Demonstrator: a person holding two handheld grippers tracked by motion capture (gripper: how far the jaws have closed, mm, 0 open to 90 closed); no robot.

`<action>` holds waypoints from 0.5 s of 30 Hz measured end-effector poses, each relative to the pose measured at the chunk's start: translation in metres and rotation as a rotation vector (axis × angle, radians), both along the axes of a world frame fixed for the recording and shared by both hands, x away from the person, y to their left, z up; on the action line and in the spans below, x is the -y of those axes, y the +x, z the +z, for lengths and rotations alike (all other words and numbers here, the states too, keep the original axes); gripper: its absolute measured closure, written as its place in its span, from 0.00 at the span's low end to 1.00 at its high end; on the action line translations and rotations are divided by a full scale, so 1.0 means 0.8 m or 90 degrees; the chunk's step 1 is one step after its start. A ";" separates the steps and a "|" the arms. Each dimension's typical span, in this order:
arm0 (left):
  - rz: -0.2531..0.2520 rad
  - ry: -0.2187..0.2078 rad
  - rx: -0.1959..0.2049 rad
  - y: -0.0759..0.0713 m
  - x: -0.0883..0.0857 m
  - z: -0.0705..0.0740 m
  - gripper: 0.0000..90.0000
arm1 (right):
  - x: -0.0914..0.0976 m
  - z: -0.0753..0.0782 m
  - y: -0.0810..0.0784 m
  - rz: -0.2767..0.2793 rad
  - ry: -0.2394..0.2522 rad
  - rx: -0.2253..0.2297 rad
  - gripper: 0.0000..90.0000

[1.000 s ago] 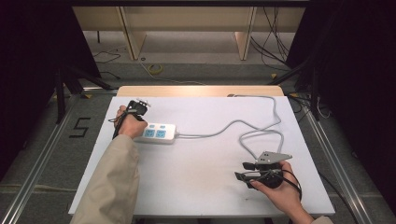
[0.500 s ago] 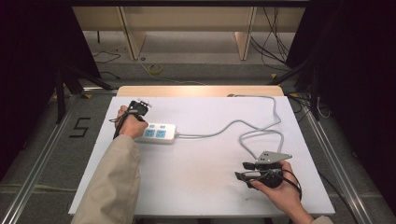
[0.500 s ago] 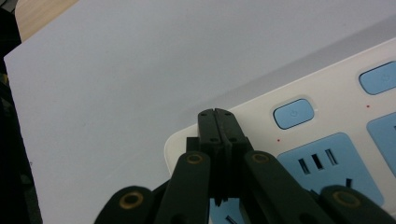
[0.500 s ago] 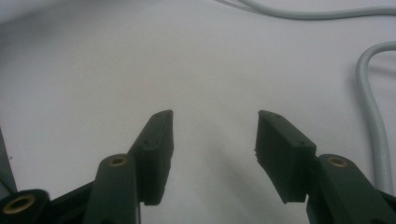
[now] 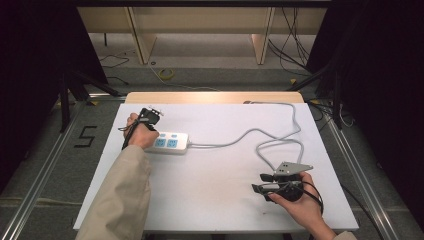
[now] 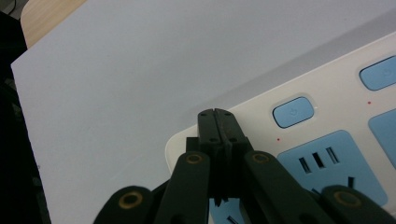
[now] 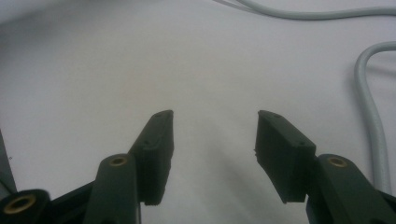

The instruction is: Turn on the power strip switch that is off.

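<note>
L gripper [image 6: 217,114]: jaws pressed together, nothing between them, tips over the rounded end corner of the white power strip [image 6: 327,140]; can't tell whether the tips touch the casing or sit just above it. Beside the tips on the strip is a small blue switch button [image 6: 292,111]; a blue socket panel [image 6: 327,165] lies below it, partly covered by the gripper's linkage, and more blue panels are cut off at the frame's right edge. In the high view the L gripper [image 5: 148,114] is at the strip's [image 5: 167,142] left end, w/ the hand [image 5: 138,132] and beige sleeve [image 5: 122,197] hiding that end. R gripper [image 7: 214,135]: jaws spread wide, nothing in the gap, over bare white tabletop [image 7: 116,60]; its lower body is cut off at the frame bottom. High view puts the R gripper [image 5: 262,182] near the table's front right, well apart from the strip, jaws pointing left. Grey cord [image 5: 250,135] runs from the strip's right end, loops near the R gripper and goes off the far edge of the table [image 5: 225,200]; its plug end is not visible.
</note>
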State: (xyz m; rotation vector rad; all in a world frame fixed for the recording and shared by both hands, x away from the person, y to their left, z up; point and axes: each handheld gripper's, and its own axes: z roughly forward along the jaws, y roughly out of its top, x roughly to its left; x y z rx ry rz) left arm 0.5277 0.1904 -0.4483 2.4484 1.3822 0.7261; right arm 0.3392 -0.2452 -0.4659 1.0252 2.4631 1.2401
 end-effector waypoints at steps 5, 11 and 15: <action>-0.003 -0.010 0.004 -0.001 -0.001 0.002 1.00 | 0.000 0.000 0.000 -0.001 0.000 -0.002 0.53; 0.001 -0.023 0.006 -0.002 -0.005 0.002 1.00 | 0.000 0.000 0.000 -0.002 0.000 -0.002 0.53; -0.001 -0.027 0.019 -0.003 -0.006 0.007 0.96 | 0.000 0.000 0.000 -0.002 0.000 -0.001 0.53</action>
